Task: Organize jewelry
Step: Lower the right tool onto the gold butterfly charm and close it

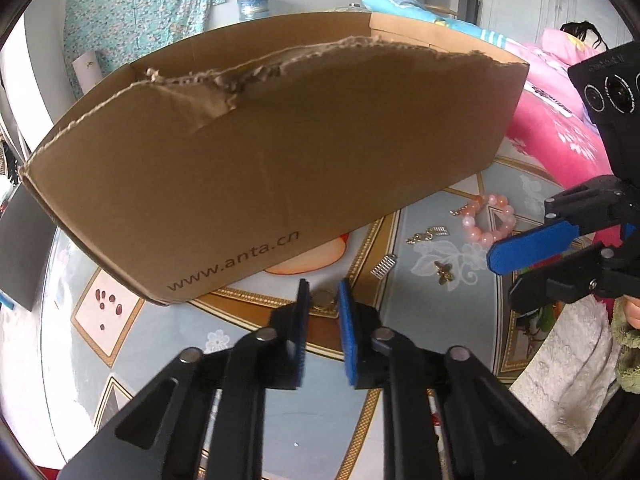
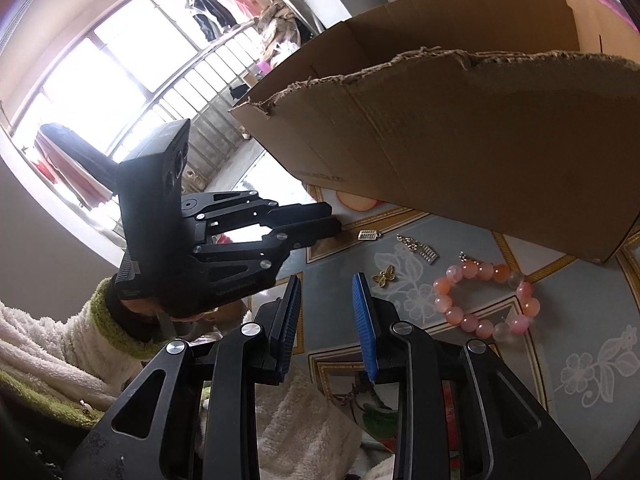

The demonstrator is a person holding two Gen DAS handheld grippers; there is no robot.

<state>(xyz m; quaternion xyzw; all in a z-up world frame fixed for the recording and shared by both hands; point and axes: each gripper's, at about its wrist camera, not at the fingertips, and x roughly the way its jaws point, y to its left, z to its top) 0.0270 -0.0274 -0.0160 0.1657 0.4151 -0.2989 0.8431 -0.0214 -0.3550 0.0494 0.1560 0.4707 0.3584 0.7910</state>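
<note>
Left wrist view: box (image 1: 280, 152) stands behind bracelet (image 1: 490, 220) and charms (image 1: 443, 272), lying flat. Left gripper (image 1: 322, 300) and right gripper (image 1: 500, 272) are both spread, empty.

Blown-out window (image 2: 100, 80) glare (perhaps daylight)

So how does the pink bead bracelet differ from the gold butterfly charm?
The pink bead bracelet is a large open loop of round pink and orange beads; the gold butterfly charm is one small, flat, winged metal piece. The bracelet lies nearer the cardboard box. Both rest loose on the table, ungripped.
</note>
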